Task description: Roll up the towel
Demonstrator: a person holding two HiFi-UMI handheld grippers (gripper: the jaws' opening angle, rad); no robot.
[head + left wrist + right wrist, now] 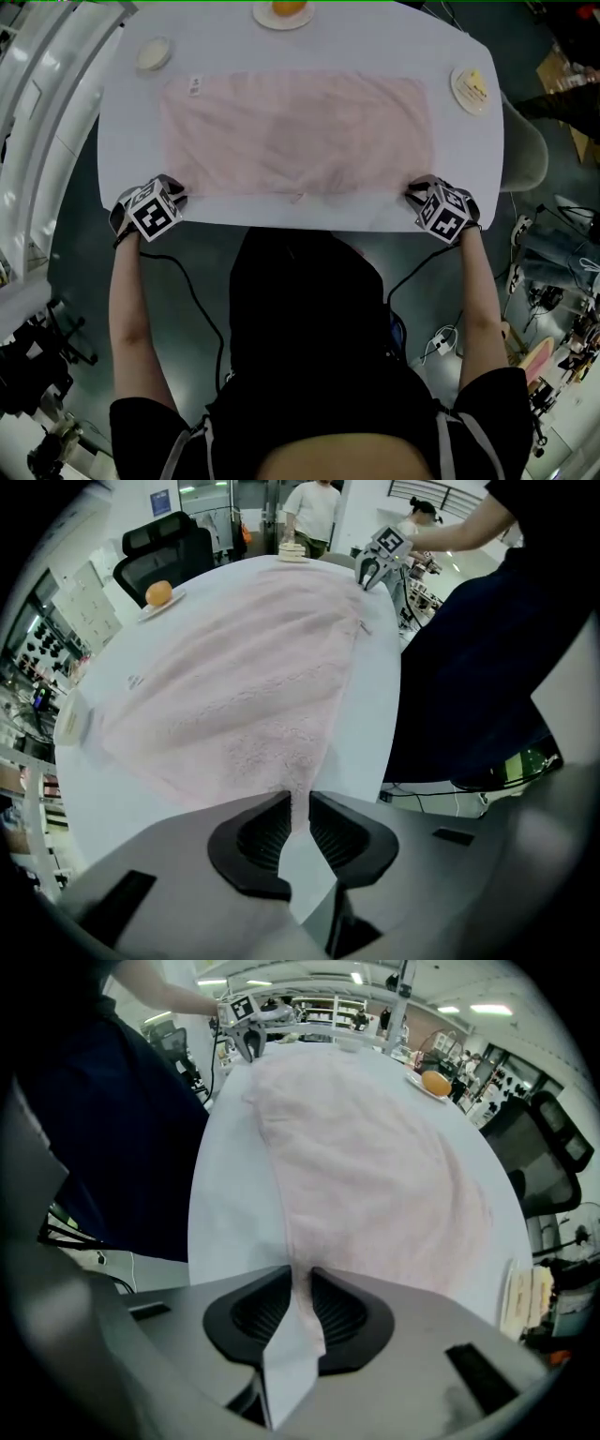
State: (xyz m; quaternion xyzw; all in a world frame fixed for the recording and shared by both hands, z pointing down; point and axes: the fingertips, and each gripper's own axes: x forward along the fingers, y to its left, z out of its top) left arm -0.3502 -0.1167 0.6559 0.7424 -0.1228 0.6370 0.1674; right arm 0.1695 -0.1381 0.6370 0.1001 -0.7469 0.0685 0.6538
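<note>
Only gripper views show the towel (234, 696) pinched — both corners.

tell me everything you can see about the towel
The towel is pale pink, soft terry-looking cloth, rectangular, spread flat and unrolled on the white table, one long side toward the person, with slight wrinkles. Its two near corners are pinched between the jaws of the left gripper and the right gripper.

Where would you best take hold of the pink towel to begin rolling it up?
At the two near corners of the towel, from above: it lies flat, long edge along the table's near side. The left gripper and right gripper pinch there.
</note>
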